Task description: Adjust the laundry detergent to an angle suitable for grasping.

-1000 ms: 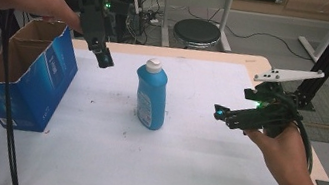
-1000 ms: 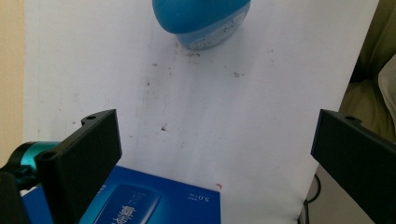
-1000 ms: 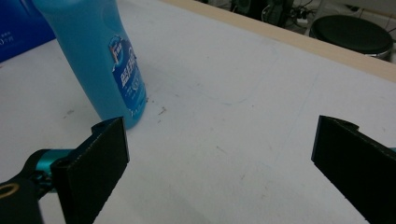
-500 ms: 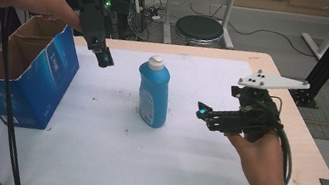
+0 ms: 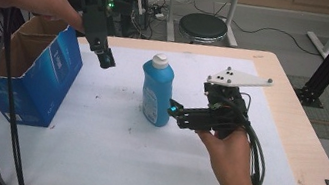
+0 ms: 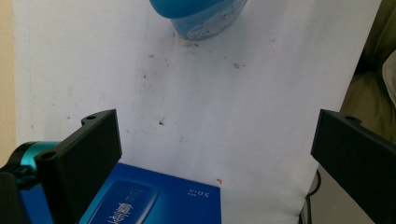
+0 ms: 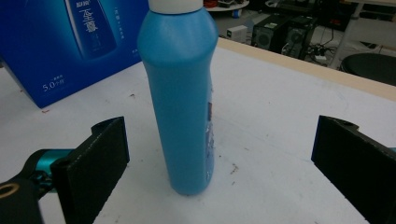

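One tall blue plastic bottle with a white cap [image 5: 156, 90] stands upright mid-bench on the white-topped bench [image 5: 105, 163], beside one open blue cardboard box [image 5: 45, 82]. Two claws work the scene: the right claw [image 5: 174, 112], jaws spread wide, sits just beside the bottle's base; the left claw [image 5: 106, 58], also spread and empty, hangs above the box's corner.

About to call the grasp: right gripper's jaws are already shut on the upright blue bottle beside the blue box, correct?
Not quite. In the right gripper view the right gripper has its jaws wide open, either side of the upright blue bottle without touching it. The blue box stands beside it.
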`<act>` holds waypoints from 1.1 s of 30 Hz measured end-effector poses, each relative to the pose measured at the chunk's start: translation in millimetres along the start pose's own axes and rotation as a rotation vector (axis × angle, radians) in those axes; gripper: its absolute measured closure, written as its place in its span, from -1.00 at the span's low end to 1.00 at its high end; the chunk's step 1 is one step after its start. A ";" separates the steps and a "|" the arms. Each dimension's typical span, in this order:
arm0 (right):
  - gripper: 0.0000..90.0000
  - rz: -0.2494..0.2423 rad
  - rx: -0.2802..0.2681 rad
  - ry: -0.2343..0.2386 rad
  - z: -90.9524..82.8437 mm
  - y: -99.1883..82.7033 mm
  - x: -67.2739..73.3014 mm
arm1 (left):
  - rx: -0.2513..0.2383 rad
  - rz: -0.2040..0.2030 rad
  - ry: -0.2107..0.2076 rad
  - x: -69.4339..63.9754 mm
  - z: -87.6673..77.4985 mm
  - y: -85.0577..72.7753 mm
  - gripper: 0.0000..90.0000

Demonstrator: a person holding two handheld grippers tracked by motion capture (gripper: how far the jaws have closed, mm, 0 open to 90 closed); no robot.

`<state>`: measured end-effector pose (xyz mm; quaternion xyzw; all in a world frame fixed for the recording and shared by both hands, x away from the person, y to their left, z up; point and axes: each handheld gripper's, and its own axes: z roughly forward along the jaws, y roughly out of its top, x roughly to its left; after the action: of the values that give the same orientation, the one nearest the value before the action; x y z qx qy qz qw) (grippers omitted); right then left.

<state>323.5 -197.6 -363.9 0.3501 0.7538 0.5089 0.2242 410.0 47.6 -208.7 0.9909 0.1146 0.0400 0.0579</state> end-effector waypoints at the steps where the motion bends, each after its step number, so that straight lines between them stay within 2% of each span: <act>1: -0.93 -0.001 0.001 0.002 2.1 0.3 1.8 | -0.001 -0.004 0.000 -0.1 0.5 -0.2 -0.96; 10: -0.93 0.004 -0.002 0.006 21.0 1.7 13.6 | 0.001 -0.012 -0.001 0.7 2.5 -1.4 -0.96; 23: -0.93 0.015 0.016 0.011 43.8 3.0 16.9 | -0.001 -0.015 -0.006 3.1 4.6 -4.8 -0.96; 33: -0.93 -0.014 0.072 0.012 58.2 14.1 20.5 | 0.000 -0.021 -0.010 5.6 5.8 -8.3 -0.96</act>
<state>354.7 -143.2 -372.7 0.3499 0.7753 0.4819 0.2104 414.2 56.4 -215.1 0.9899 0.1246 0.0345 0.0590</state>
